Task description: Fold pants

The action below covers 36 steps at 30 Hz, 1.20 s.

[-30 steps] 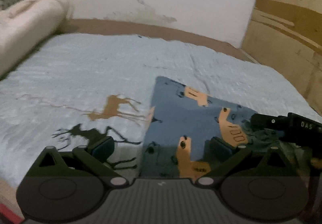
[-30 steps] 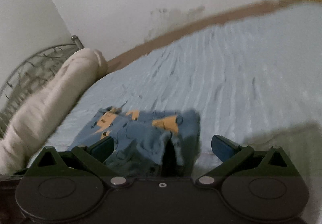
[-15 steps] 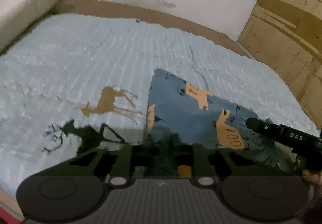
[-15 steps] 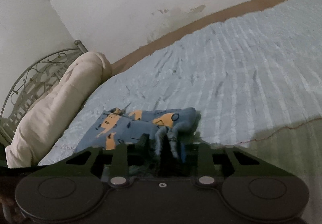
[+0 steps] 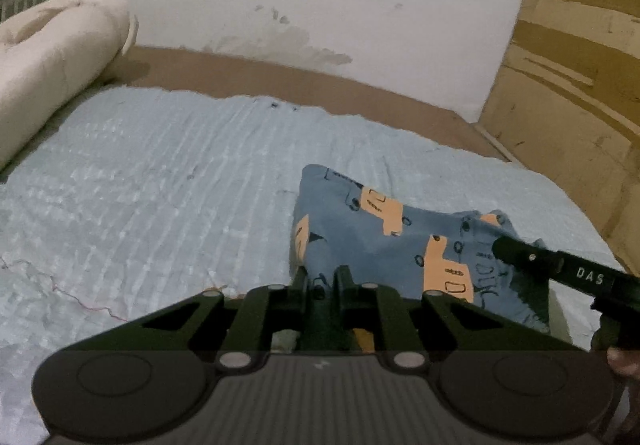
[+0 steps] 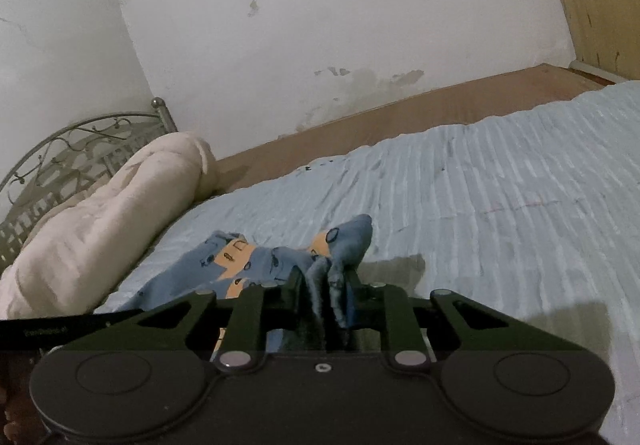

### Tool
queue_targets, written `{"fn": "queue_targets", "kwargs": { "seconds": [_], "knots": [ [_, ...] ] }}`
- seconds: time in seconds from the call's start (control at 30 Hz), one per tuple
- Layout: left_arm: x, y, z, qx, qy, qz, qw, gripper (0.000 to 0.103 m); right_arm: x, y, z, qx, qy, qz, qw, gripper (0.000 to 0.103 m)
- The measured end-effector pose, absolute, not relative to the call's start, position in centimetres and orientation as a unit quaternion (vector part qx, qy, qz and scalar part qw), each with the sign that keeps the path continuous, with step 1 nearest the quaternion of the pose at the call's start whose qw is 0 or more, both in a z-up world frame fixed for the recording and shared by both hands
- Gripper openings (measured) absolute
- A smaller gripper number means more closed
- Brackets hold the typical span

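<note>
The pants (image 5: 372, 241) are blue with orange vehicle prints and lie on a pale blue bedspread (image 5: 160, 197). My left gripper (image 5: 322, 281) is shut on their near edge and holds it raised. My right gripper (image 6: 324, 285) is shut on a bunched end of the pants (image 6: 256, 261), which hangs up from the bed. The right gripper's black body (image 5: 560, 269) shows at the right of the left wrist view, and part of the left gripper (image 6: 60, 329) shows at the left of the right wrist view.
A rolled cream blanket (image 5: 52, 57) lies along the left of the bed, in front of a metal headboard (image 6: 80, 141). A stained white wall (image 5: 300, 5) stands behind. A wooden panel (image 5: 572, 85) stands at the right. The brown mattress edge (image 5: 280, 77) runs along the wall.
Both grippers closed on the pants' near edge, then lifted it off the bed. The cloth now bunches up between the jaws, and the deer print on the bedspread has dropped out of view.
</note>
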<state>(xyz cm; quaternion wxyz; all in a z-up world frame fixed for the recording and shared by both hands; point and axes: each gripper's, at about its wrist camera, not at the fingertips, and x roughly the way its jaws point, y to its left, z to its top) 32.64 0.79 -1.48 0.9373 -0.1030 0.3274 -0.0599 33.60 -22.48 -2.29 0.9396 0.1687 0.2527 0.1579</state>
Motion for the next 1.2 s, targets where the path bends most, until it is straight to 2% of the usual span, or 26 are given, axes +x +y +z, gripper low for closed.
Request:
{"fn": "queue_targets", "kwargs": {
  "seconds": [0.23,0.3,0.33,0.37,0.4,0.43,0.47,0.5,0.67,0.7,0.73,0.93,1.2],
  "knots": [
    [33.4,1.0,-3.3,-0.107,0.346,-0.047,0.931,0.016,35.4,-21.2,-3.3,0.145,0.271,0.148,0.940,0.021],
    [33.1,1.3,-3.3,-0.106,0.352,-0.048,0.929,0.020,35.2,-21.1,-3.3,0.140,0.273,0.144,0.941,0.027],
    [33.0,1.3,-3.2,-0.105,0.353,-0.045,0.929,0.027,35.1,-20.9,-3.2,0.135,0.272,0.139,0.943,0.031],
    [32.6,1.4,-3.1,-0.103,0.351,-0.042,0.930,0.039,34.8,-20.8,-3.1,0.130,0.270,0.128,0.945,0.039],
    [32.3,1.5,-2.9,-0.103,0.347,-0.042,0.931,0.046,34.4,-20.9,-3.0,0.128,0.268,0.122,0.947,0.045],
    [31.8,1.5,-2.6,-0.103,0.344,-0.039,0.933,0.058,33.9,-20.9,-2.8,0.130,0.266,0.119,0.948,0.050],
    [31.3,1.6,-2.3,-0.101,0.339,-0.036,0.935,0.065,33.4,-21.0,-2.7,0.133,0.262,0.114,0.949,0.061],
    [30.7,1.6,-2.0,-0.098,0.335,-0.034,0.936,0.067,32.8,-21.1,-2.5,0.133,0.258,0.109,0.951,0.071],
    [26.0,1.3,0.3,-0.067,0.298,-0.030,0.952,0.100,27.9,-21.0,-0.8,0.125,0.223,0.099,0.962,0.094],
    [25.0,1.3,0.6,-0.059,0.288,-0.029,0.955,0.102,26.7,-20.9,-0.5,0.124,0.215,0.101,0.964,0.100],
    [23.7,1.3,1.0,-0.049,0.278,-0.029,0.959,0.102,25.4,-20.7,-0.2,0.122,0.206,0.102,0.966,0.102],
    [17.7,0.9,1.5,-0.025,0.257,-0.020,0.966,0.102,18.1,-19.6,1.0,0.093,0.177,0.103,0.974,0.102],
    [12.2,0.7,0.0,-0.013,0.247,-0.012,0.969,0.102,11.2,-18.3,0.5,0.055,0.179,0.089,0.978,0.102]
  ]
}}
